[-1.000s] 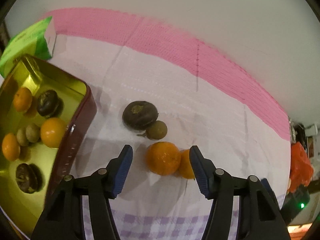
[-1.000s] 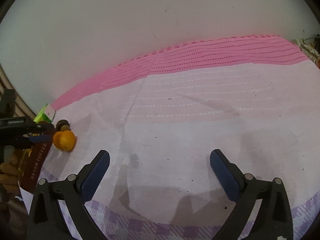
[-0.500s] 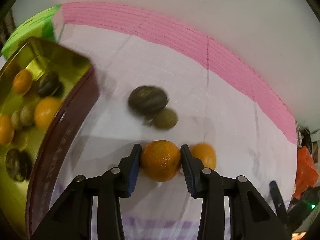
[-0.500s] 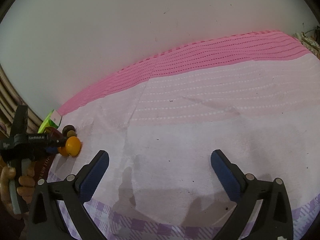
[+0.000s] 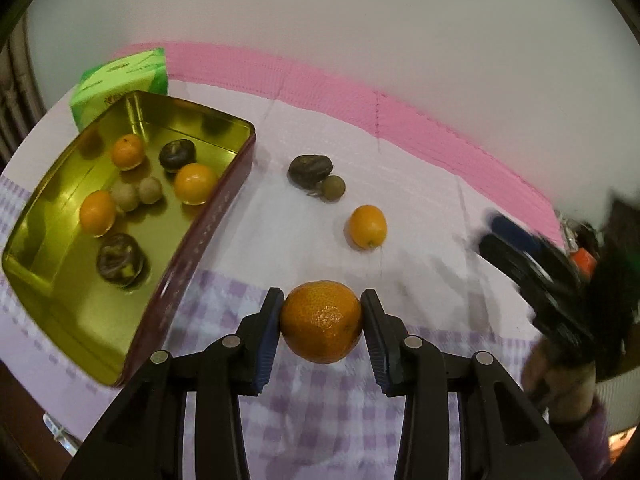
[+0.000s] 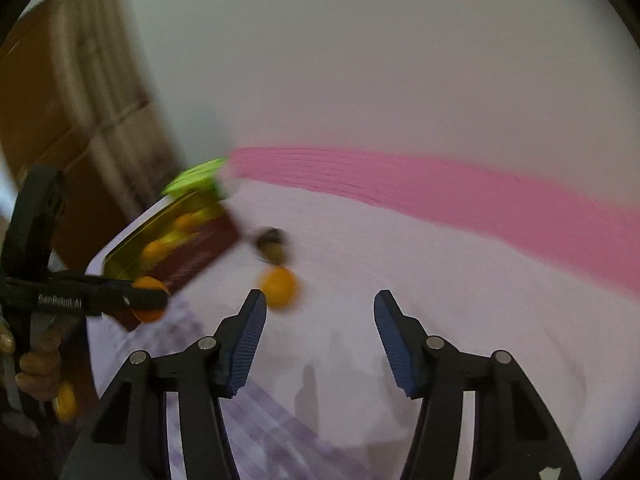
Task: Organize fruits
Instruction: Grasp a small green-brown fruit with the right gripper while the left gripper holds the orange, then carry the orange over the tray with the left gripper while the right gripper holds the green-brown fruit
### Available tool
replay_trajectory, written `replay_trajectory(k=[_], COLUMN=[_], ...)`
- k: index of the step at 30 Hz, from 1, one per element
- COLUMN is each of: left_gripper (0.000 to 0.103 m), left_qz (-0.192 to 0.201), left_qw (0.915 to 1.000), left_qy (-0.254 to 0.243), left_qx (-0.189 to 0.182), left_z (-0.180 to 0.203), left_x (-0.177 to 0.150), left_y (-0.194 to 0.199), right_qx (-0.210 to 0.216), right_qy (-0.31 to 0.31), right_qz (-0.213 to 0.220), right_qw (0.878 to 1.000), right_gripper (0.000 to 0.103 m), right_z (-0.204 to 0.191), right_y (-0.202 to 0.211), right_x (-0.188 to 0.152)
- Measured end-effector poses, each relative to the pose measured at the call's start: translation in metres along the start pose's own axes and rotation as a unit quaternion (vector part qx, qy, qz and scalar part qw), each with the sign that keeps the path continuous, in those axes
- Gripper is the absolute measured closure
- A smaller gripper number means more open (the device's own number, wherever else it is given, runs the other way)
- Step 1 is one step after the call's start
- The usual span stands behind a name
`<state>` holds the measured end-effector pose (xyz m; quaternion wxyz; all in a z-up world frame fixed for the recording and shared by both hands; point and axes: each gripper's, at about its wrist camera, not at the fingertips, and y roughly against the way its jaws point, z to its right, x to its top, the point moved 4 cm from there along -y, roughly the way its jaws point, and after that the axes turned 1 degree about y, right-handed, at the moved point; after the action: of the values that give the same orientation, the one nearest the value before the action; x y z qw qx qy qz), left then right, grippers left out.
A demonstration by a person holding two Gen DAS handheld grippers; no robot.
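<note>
Left gripper: clenched on a mandarin; both blue pads press its sides and the fruit hangs clear above the checked edge of the tablecloth, just right of the tin's near corner.

Right gripper: nothing between its blue pads; the jaws are closing on air above the cloth, pointed toward the loose fruit.

Tin: gold inside, dark red outside, lying to the left; it holds several small orange fruits, two pale round ones and dark wrinkled ones.

Loose fruit: a small orange fruit lies alone on the cloth; beyond it a dark wrinkled fruit touches a small greenish-brown ball.

Slip risk: the mandarin is round and gripped only at two spots on its sides, so a quick swing toward the tin could, I judge, let it roll out and off the table edge.

Squeeze risk: a harder clench might bruise or split the peel.

Tin risk: a drop from height could bounce the mandarin off fruit already inside, or knock the rim.

Crowding risk: both grippers work near the same fruit, so they could collide.

Writing: the left gripper's arm, seen from the right wrist camera, carries white lettering that looks like "GenRobot.AI". The green box behind the tin has print too blurred to read. The lettering along the tin's side is also unreadable.
</note>
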<state>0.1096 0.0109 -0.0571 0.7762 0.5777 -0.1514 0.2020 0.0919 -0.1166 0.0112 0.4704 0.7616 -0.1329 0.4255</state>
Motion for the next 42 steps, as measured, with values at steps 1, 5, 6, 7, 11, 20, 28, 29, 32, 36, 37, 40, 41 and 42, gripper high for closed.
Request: replay_trajectory(k=[1, 5, 6, 7, 11, 20, 28, 29, 32, 36, 37, 40, 41, 42], left_gripper=[0.063, 0.063, 0.063, 0.063, 0.063, 0.063, 0.062, 0.062, 0.062, 0.062, 0.062, 0.063, 0.063, 0.062], left_qz=[0.002, 0.012, 0.013, 0.013, 0.010, 0.003, 0.005, 0.008, 0.016, 0.022, 0.024, 0.029, 0.031, 0.034], left_qw=[1.0000, 0.9999, 0.9999, 0.9998, 0.9999, 0.9998, 0.9998, 0.9998, 0.9998, 0.9997, 0.9996, 0.9995, 0.9993, 0.9991], left_qy=[-0.001, -0.008, -0.008, -0.008, -0.005, 0.004, 0.008, 0.007, 0.005, 0.010, 0.012, 0.017, 0.019, 0.022], left_qx=[-0.002, -0.005, -0.006, -0.008, -0.010, -0.018, -0.018, -0.017, -0.014, -0.010, -0.007, 0.001, 0.007, 0.012], left_z=[-0.001, -0.005, -0.009, -0.010, -0.018, -0.026, -0.027, -0.026, -0.026, -0.032, -0.036, -0.046, -0.051, -0.056], left_x=[-0.001, -0.004, -0.007, -0.008, -0.006, -0.005, -0.004, -0.005, -0.006, -0.007, -0.008, -0.007, -0.006, -0.006], left_y=[0.006, 0.026, 0.035, 0.037, 0.039, 0.035, 0.040, 0.043, 0.050, 0.062, 0.066, 0.076, 0.079, 0.083], right_qx=[0.009, 0.029, 0.026, 0.029, 0.027, 0.005, 0.002, 0.003, 0.015, 0.017, 0.016, 0.014, 0.012, 0.010], right_qy=[0.015, 0.062, 0.068, 0.072, 0.094, 0.118, 0.085, 0.072, 0.034, 0.010, 0.005, -0.021, -0.025, -0.034], right_qz=[-0.008, -0.072, -0.080, -0.089, -0.128, -0.176, -0.140, -0.127, -0.075, -0.030, -0.024, -0.012, -0.011, -0.009], right_qw=[1.000, 0.995, 0.994, 0.993, 0.987, 0.977, 0.987, 0.989, 0.996, 0.999, 1.000, 1.000, 1.000, 0.999], right_gripper=[0.054, 0.057, 0.057, 0.057, 0.058, 0.067, 0.077, 0.077, 0.077, 0.077, 0.077, 0.077, 0.077, 0.077], right_z=[-0.006, -0.015, -0.015, -0.016, -0.021, -0.024, -0.025, -0.025, -0.031, -0.048, -0.052, -0.060, -0.065, -0.066], right_y=[-0.011, -0.066, -0.075, -0.084, -0.112, -0.151, -0.121, -0.110, -0.062, -0.008, 0.002, 0.028, 0.028, 0.036], right_x=[0.009, 0.028, 0.028, 0.030, 0.027, 0.020, 0.020, 0.020, 0.016, -0.002, -0.008, -0.030, -0.033, -0.039])
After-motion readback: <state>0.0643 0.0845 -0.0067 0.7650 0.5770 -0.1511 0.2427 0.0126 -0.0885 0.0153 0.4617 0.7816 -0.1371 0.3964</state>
